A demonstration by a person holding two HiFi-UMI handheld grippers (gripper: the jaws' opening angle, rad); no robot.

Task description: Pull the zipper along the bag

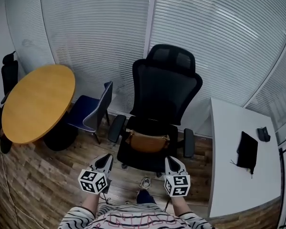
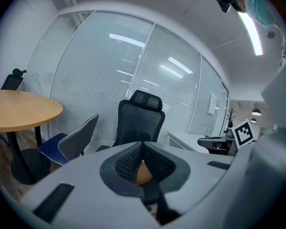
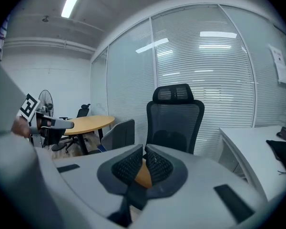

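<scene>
On the seat of the black office chair (image 1: 164, 94) the tan bag (image 1: 148, 141) lies lengthwise side to side, ahead of and between the left gripper (image 1: 105, 161) and right gripper (image 1: 173, 162), both closed and empty, the right seemingly nearer.

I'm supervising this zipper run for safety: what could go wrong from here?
The bag lies loose on the office chair seat; an unpinned zipper pull may drag it off or swivel the chair. The left gripper and right gripper are shut, empty, short of the bag; the zipper tab is too small to see.
</scene>
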